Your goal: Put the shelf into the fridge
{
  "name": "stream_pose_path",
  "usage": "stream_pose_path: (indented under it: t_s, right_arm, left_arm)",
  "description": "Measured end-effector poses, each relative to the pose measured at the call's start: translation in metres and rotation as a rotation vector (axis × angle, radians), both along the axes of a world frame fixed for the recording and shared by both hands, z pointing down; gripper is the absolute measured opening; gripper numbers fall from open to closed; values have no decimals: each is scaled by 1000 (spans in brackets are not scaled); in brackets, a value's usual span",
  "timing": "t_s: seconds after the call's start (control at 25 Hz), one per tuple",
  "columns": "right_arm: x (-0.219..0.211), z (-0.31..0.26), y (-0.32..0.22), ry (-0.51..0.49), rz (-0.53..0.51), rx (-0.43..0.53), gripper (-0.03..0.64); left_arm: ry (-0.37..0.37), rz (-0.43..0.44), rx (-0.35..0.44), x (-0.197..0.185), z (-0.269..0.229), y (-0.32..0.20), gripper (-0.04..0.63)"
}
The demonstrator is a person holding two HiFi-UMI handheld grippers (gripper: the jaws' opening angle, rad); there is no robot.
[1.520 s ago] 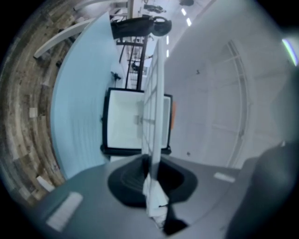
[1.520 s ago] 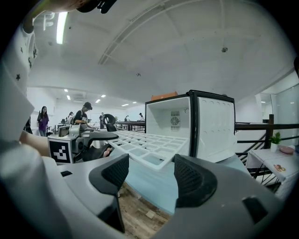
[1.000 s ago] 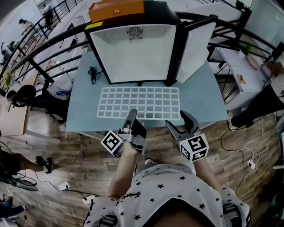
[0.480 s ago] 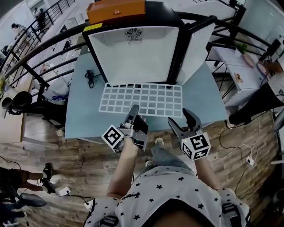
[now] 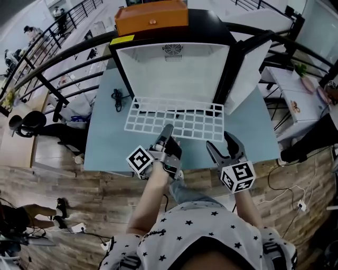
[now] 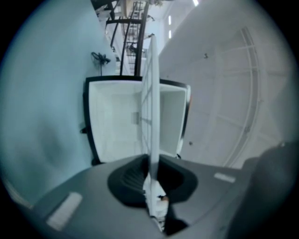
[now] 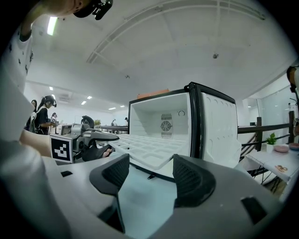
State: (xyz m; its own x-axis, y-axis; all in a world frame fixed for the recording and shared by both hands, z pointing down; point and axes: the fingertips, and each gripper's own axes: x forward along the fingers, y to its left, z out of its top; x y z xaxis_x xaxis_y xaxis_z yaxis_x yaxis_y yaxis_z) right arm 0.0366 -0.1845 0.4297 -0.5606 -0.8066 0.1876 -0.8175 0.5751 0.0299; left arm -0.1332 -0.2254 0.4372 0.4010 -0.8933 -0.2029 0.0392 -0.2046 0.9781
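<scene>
Holding the shelf point(image 5: 174, 122) by its near edge, I have the job started but not done. The shelf is a white grid. My end of it is lifted off the table point(image 5: 103, 138), and its far edge is right at the mouth of the fridge point(image 5: 174, 74). I cannot see it sitting on any ledge inside. I think what is left is to push it all the way in and let go.

My left gripper point(image 5: 168, 132) is pinching the shelf's near edge between its jaws. My right gripper point(image 5: 219, 142) is spread wide with nothing in it. It is near the shelf's right corner but not touching it.

The fridge is white inside and bare. Its door point(image 5: 247, 68) is swung open to the right. An orange box point(image 5: 152, 16) sits on top of the fridge.
</scene>
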Motion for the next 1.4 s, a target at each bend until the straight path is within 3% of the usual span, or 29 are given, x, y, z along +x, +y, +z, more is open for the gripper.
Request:
stream_pose_path:
  t_s: [0.6, 1.4]
  right_arm:
    - [-15, -11, -66, -35, 10, 22, 265]
    - [-8, -10, -103, -36, 41, 1, 265]
  left_arm:
    - [-41, 20, -1, -15, -15, -69, 38]
    - [-49, 40, -4, -7, -15, -94, 40]
